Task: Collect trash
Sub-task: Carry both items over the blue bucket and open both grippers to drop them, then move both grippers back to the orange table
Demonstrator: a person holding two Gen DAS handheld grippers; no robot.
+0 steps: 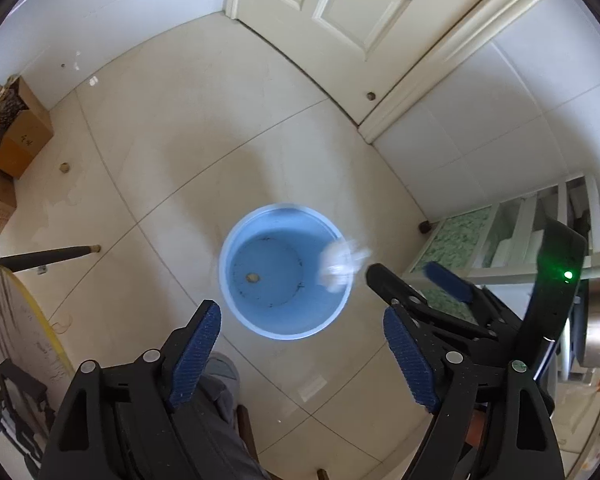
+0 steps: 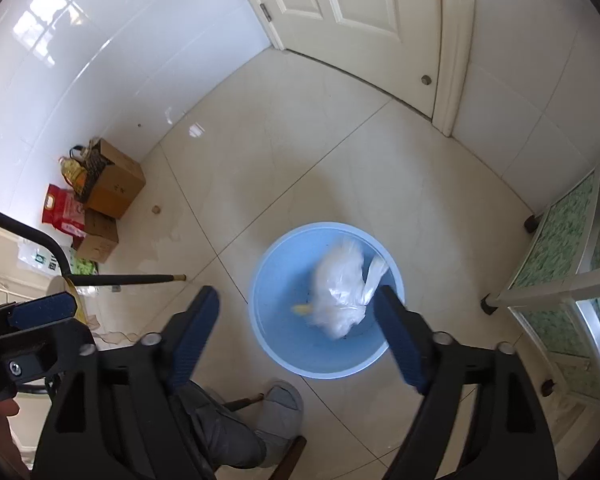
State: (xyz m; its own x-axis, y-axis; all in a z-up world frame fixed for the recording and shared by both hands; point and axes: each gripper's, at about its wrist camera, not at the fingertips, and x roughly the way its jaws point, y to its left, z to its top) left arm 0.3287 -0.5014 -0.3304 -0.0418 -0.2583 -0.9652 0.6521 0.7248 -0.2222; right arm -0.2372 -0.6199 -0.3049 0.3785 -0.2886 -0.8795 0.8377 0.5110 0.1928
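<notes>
Both grippers spread wide above the round blue plastic bin [image 2: 288,352].

The blurred white crumpled plastic bag [image 2: 338,294] lies over the bin opening, beside the right gripper's [image 2: 300,312] right fingertip. The left gripper [image 1: 298,326] holds nothing; the bin sits just ahead, between its fingertips.

You are looking at a white panelled door [image 2: 352,4] filling the upper middle, cardboard boxes [image 2: 114,190] sitting at left, a red bag [image 2: 62,210] leaning beside them, a shelf unit [image 2: 572,248] standing at right.
</notes>
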